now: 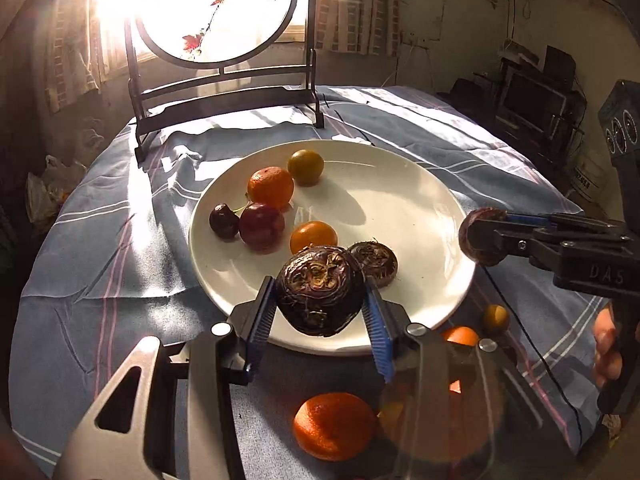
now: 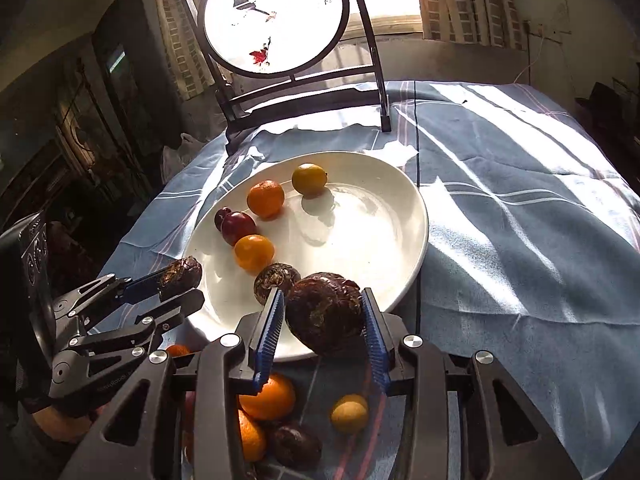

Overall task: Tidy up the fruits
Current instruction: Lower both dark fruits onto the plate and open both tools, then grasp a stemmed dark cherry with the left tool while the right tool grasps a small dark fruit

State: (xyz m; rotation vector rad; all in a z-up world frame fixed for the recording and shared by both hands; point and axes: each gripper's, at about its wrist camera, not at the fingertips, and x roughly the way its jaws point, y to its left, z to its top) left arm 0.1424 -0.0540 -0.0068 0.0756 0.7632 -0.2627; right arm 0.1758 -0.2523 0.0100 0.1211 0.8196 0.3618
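Observation:
A white plate [image 1: 400, 184] [image 2: 380, 216] holds two oranges, a yellow-green citrus, two dark red fruits and a brown water chestnut [image 1: 374, 262] [image 2: 276, 278]. My left gripper [image 1: 320, 300] is shut on a dark water chestnut [image 1: 320, 290] over the plate's near rim; it also shows in the right wrist view [image 2: 180, 284] at the plate's left edge. My right gripper [image 2: 324, 316] is shut on another dark water chestnut [image 2: 326, 312] over the near rim; it also shows in the left wrist view [image 1: 480, 240] at the plate's right edge.
Loose fruit lies on the blue striped cloth near me: oranges [image 1: 334, 426] [image 2: 268, 398], a small yellow fruit [image 2: 349, 414], a dark one [image 2: 294, 444]. A round painted screen on a dark stand [image 1: 224, 92] [image 2: 304, 92] stands behind the plate.

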